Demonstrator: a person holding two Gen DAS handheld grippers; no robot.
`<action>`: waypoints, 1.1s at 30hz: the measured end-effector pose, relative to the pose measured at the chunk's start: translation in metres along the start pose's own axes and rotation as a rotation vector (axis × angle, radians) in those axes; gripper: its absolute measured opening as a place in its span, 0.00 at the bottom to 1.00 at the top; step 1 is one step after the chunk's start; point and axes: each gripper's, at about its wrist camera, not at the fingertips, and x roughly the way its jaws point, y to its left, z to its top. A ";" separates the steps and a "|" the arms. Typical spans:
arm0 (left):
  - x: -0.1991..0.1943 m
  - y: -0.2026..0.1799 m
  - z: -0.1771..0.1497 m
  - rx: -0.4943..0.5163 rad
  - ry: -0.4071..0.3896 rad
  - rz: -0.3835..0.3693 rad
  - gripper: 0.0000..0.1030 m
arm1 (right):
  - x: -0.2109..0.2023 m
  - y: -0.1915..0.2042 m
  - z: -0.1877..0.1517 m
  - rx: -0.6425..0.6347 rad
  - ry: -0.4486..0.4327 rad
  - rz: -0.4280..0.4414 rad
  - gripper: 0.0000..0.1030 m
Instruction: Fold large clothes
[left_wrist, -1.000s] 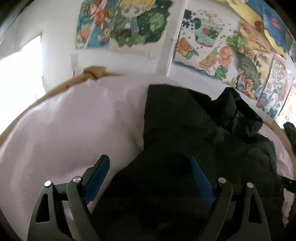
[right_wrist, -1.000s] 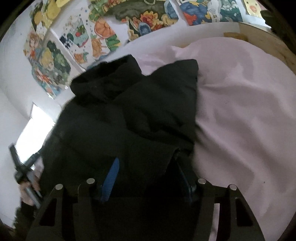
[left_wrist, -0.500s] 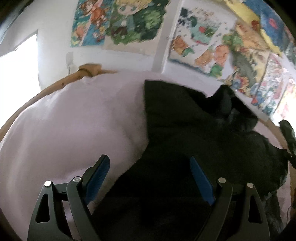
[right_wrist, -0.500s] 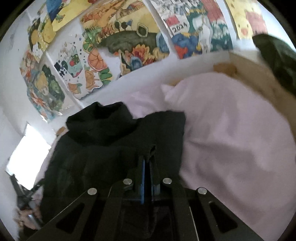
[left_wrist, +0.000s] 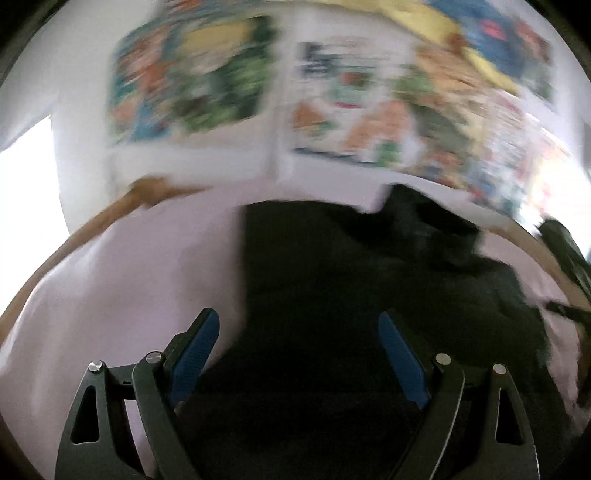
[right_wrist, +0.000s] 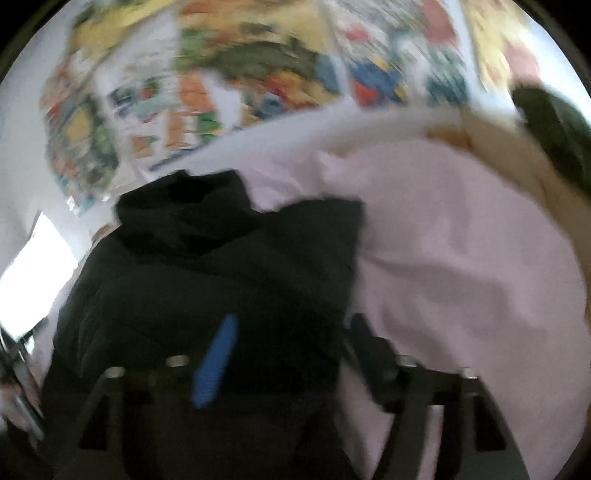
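Observation:
A black padded jacket (left_wrist: 369, 288) lies on a pale pink bedsheet (left_wrist: 129, 295), its hood toward the wall. My left gripper (left_wrist: 297, 317) hovers over the jacket's near left part, jaws wide open, with dark fabric below them and nothing pinched. In the right wrist view the jacket (right_wrist: 221, 266) fills the left half, with its hood (right_wrist: 184, 210) at the far end. My right gripper (right_wrist: 293, 321) stands over the jacket's near right edge. Its jaws are opening, with cloth beneath them but not pressed by the blue pad (right_wrist: 218, 358). Both views are motion-blurred.
A wooden bed frame (left_wrist: 122, 206) rims the sheet, and the wall behind carries colourful posters (left_wrist: 369, 103). A dark green garment (right_wrist: 554, 136) hangs over the frame at the far right. A bright window (left_wrist: 26, 177) is on the left. The sheet (right_wrist: 461, 258) spreads right of the jacket.
The right gripper's jaws closed fully half a second ago and now stand apart again. Both grippers have lifted and rolled, so the wall fills more of each view.

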 end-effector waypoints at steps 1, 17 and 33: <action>0.003 -0.011 0.001 0.039 0.006 -0.024 0.82 | 0.003 0.017 -0.003 -0.076 -0.002 0.014 0.65; 0.105 -0.068 -0.052 0.371 0.198 0.109 0.86 | 0.109 0.050 -0.040 -0.324 0.193 0.051 0.66; 0.128 -0.072 -0.063 0.404 0.199 0.170 0.90 | 0.129 0.037 -0.057 -0.289 0.148 0.104 0.70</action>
